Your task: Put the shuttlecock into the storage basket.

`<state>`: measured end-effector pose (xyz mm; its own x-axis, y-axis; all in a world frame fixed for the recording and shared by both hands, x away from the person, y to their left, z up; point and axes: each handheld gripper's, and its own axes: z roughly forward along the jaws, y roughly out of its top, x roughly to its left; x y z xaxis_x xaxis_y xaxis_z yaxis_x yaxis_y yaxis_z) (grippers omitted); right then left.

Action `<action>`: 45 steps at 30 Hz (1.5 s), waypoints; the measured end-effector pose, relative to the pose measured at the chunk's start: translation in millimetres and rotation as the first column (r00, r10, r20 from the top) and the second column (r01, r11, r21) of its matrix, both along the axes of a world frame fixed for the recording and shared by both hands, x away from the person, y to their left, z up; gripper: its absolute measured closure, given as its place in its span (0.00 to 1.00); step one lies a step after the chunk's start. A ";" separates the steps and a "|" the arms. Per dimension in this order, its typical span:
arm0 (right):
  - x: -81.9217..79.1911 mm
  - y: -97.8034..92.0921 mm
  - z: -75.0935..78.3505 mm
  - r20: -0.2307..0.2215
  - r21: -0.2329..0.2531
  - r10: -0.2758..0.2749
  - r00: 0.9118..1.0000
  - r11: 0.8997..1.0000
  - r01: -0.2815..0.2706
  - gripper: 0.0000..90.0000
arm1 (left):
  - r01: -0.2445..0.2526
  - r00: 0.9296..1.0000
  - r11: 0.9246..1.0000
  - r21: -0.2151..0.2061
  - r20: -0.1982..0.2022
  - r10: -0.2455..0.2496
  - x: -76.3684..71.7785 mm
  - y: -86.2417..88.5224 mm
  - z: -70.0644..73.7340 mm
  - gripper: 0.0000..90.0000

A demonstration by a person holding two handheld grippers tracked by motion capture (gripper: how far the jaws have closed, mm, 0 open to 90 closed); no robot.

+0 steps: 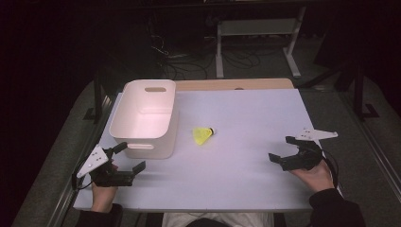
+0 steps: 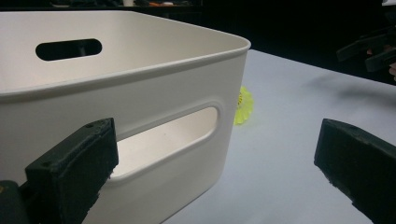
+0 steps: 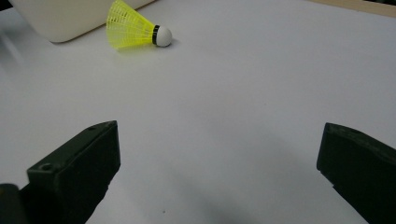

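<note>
Showing: a white tabletop (image 1: pixel 246 170) with a shuttlecock (image 1: pixel 204 135) lying on its side near the middle, just right of a white bin (image 1: pixel 146 118).
Left hand-held gripper (image 1: pixel 128 158): jaws wide apart, holding nothing, at the bin's near corner.
Right hand-held gripper (image 1: pixel 283 150): jaws wide apart, holding nothing, well apart from the shuttlecock.
Left gripper view: the bin's handle slot (image 2: pixel 168 140) up close; shuttlecock (image 2: pixel 243 105) half hidden behind the bin's corner.
Right gripper view: the shuttlecock (image 3: pixel 135 30) whole, with yellow skirt, black band and white cork tip.
</note>
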<state>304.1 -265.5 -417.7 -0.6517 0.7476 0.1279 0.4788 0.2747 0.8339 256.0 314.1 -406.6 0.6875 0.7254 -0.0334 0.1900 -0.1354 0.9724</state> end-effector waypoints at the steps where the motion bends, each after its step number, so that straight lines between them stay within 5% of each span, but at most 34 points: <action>1: -0.1 0.0 0.1 0.001 0.000 0.002 1.000 1.000 -0.002 0.00 | 0.000 1.000 1.000 -0.002 -0.001 0.000 -0.2 0.0 0.1 0.00; 35: -3.6 5.0 2.4 -0.008 -0.044 0.028 1.000 0.999 -0.029 0.00 | 0.005 1.000 1.000 -0.006 0.002 -0.005 -2.5 0.7 0.2 0.00; 45: -3.1 8.6 13.5 -0.001 -0.058 0.037 0.999 0.998 -0.037 0.00 | -0.003 1.000 1.000 -0.004 0.000 0.003 -3.8 1.3 0.3 0.00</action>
